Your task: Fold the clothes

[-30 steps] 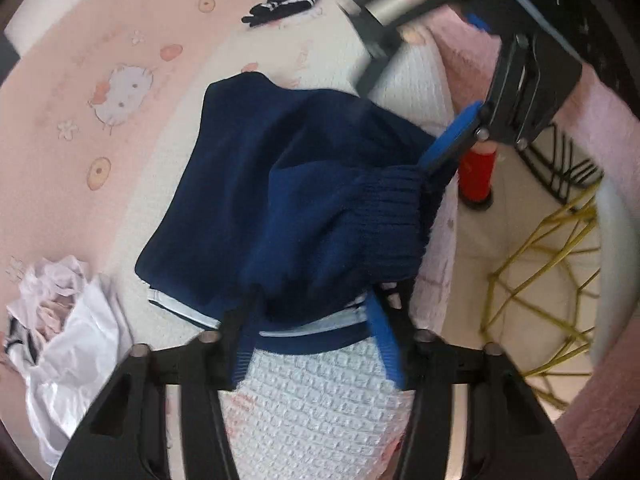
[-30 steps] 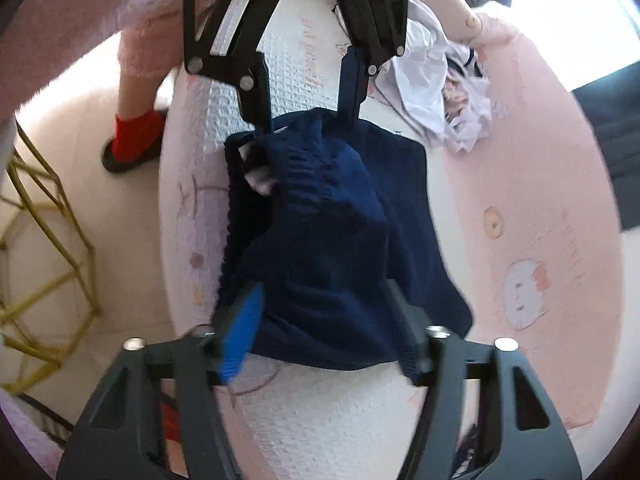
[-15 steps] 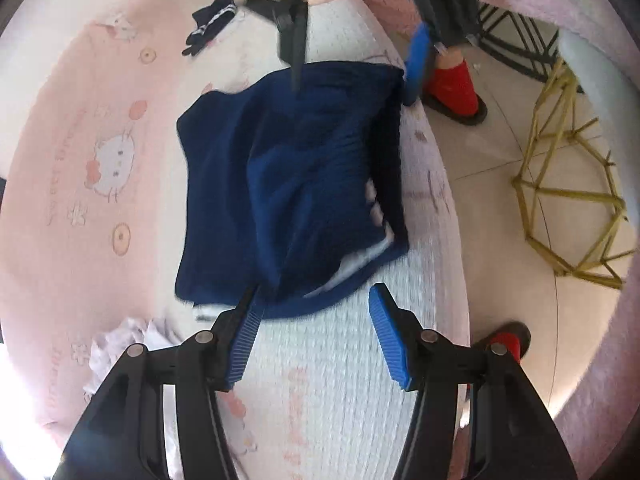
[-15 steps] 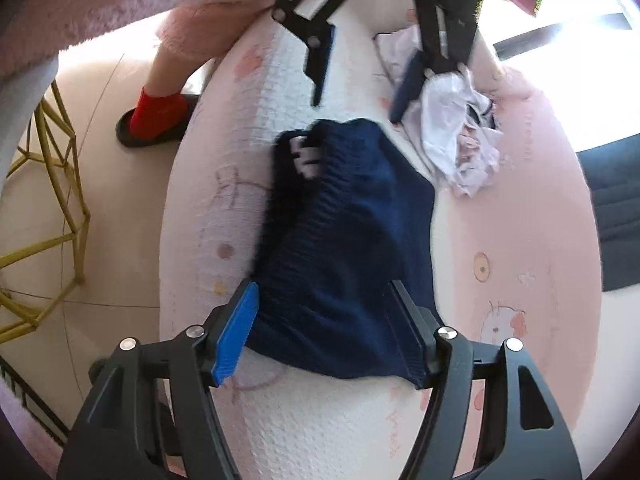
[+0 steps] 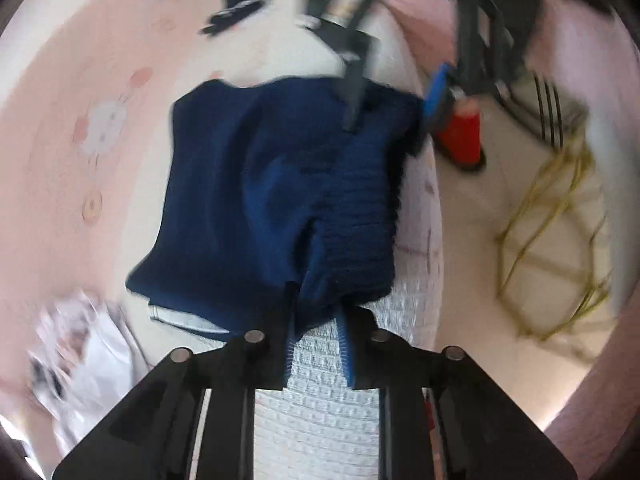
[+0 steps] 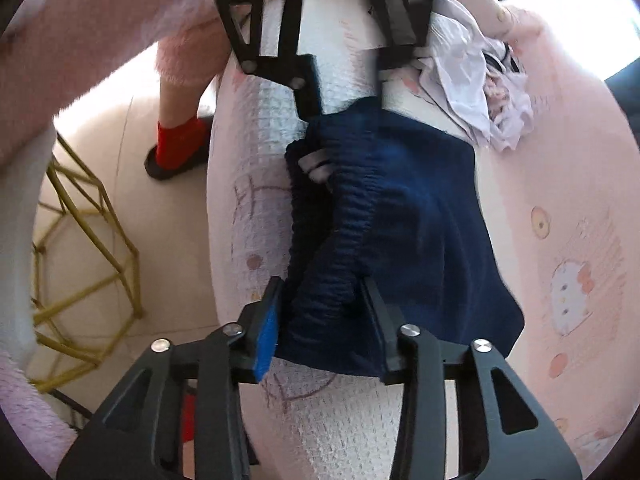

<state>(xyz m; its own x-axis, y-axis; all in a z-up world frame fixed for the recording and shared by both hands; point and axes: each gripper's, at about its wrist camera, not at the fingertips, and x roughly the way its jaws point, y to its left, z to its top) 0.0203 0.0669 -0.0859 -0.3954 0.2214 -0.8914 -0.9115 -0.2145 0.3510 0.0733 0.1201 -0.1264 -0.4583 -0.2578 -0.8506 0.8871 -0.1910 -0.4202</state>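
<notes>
A navy knit garment (image 5: pixel 280 184) lies folded over on a white waffle blanket (image 5: pixel 320 408) on the bed. My left gripper (image 5: pixel 318 308) is at its near ribbed hem, its jaws closing with a bunch of navy cloth pinched between them. In the right wrist view the same garment (image 6: pixel 424 208) stretches away from my right gripper (image 6: pixel 322 300), whose jaws are closing on the ribbed band that fills the gap between them. Each gripper shows at the far end in the other's view: the right gripper (image 5: pixel 394 100) and the left gripper (image 6: pixel 346 100). The left wrist view is motion-blurred.
A crumpled white garment (image 6: pixel 480 92) lies beside the navy one, and a small dark item (image 5: pixel 240 4) sits far off on the pink cartoon bedcover (image 6: pixel 568 288). Past the bed's edge are a person's red-socked foot (image 6: pixel 176 148) and a gold wire frame (image 5: pixel 560 248).
Half a second ago both grippers hovered open over the garment's two ends. Now both have narrowed onto the cloth, and the ribbed part has bunched up between them.
</notes>
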